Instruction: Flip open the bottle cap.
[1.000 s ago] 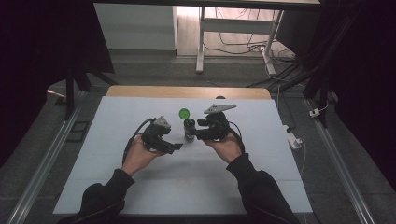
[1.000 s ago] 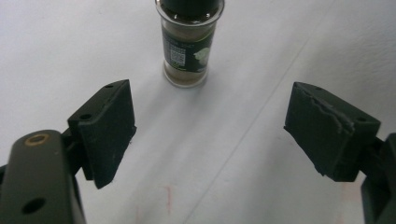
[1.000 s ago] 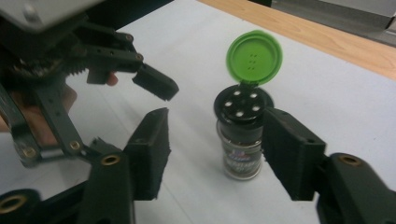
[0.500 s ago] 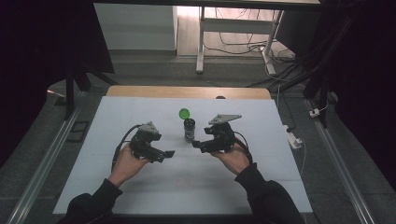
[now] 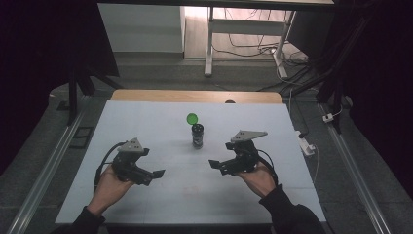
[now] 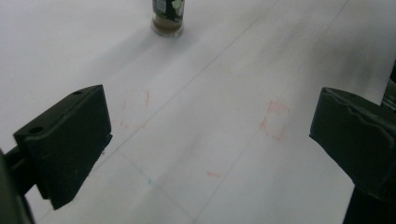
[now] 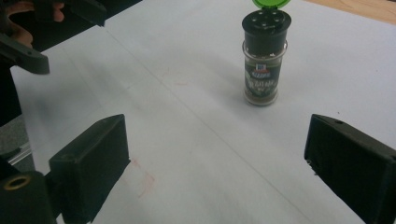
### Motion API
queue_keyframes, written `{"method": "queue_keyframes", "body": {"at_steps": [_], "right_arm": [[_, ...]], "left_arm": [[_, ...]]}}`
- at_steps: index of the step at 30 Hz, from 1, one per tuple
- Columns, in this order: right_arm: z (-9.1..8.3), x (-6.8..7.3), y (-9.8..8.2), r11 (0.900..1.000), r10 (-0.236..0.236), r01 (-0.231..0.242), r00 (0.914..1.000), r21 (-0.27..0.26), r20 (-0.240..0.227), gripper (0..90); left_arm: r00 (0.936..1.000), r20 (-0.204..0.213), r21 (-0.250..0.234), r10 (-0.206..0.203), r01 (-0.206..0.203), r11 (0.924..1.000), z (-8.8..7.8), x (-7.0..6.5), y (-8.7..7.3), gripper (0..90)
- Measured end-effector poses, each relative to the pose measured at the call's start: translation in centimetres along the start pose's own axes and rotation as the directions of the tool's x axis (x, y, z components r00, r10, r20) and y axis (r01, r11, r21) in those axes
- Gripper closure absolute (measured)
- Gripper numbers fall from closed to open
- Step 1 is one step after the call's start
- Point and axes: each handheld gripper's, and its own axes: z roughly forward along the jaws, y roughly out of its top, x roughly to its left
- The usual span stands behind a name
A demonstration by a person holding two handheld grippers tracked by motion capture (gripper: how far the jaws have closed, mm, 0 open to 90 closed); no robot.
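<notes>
Jaws on your left gripper (image 5: 157,172) and right gripper (image 5: 213,163) stand apart, empty — clip that upright spice jar (image 7: 264,58), flip-lid (image 7: 270,3) open, and it could topple and spill.

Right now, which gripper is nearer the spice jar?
The right gripper. It sits just right of and below the spice jar, fingers open toward it; the left gripper lies farther off to the left.
</notes>
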Motion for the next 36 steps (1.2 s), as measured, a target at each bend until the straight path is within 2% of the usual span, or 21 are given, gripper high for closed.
{"method": "queue_keyframes", "body": {"at_steps": [10, 20, 24, 27, 30, 34, 36], "right_arm": [[-2.9, 0.4, -3.1, 1.0, 0.017, -0.017, 0.9992, -0.012, 0.037, 1.1], [-6.3, 0.2, -6.5, 0.998, 0.053, -0.05, 0.9939, -0.025, 0.097, 0.0], [-7.8, -0.2, -8.4, 0.997, 0.076, -0.073, 0.984, -0.023, 0.162, 0.0], [-8.9, -0.5, -9.6, 0.994, 0.109, -0.106, 0.9755, -0.022, 0.191, 0.0], [-9.6, -0.7, -10.6, 0.993, 0.115, -0.115, 0.9639, -0.014, 0.24, 0.0], [-10.2, -0.7, -11.7, 0.99, 0.135, -0.142, 0.9561, 0.008, 0.26, 0.0], [-10.4, -0.7, -12.1, 0.987, 0.146, -0.157, 0.9535, 0.022, 0.264, 0.0]], "left_arm": [[0.9979, -0.043, -0.037, -0.048, 0.046, 0.9983, -3.4, -0.4, -3.5, 0.0], [0.9893, -0.084, -0.092, -0.119, 0.112, 0.9895, -6.9, -0.8, -7.5, 0.0], [0.9851, -0.099, -0.098, -0.14, 0.13, 0.9866, -7.7, -1.1, -9.0, 0.0], [0.9818, -0.114, -0.094, -0.152, 0.142, 0.9853, -8.1, -1.3, -10.0, 0.0], [0.9772, -0.137, -0.082, -0.163, 0.153, 0.9849, -8.4, -1.3, -10.9, 0.0], [0.9694, -0.175, -0.052, -0.172, 0.166, 0.9848, -8.6, -1.3, -11.8, 0.0], [0.9676, -0.179, -0.059, -0.178, 0.17, 0.9838, -8.8, -1.3, -11.9, 0.0]]}}
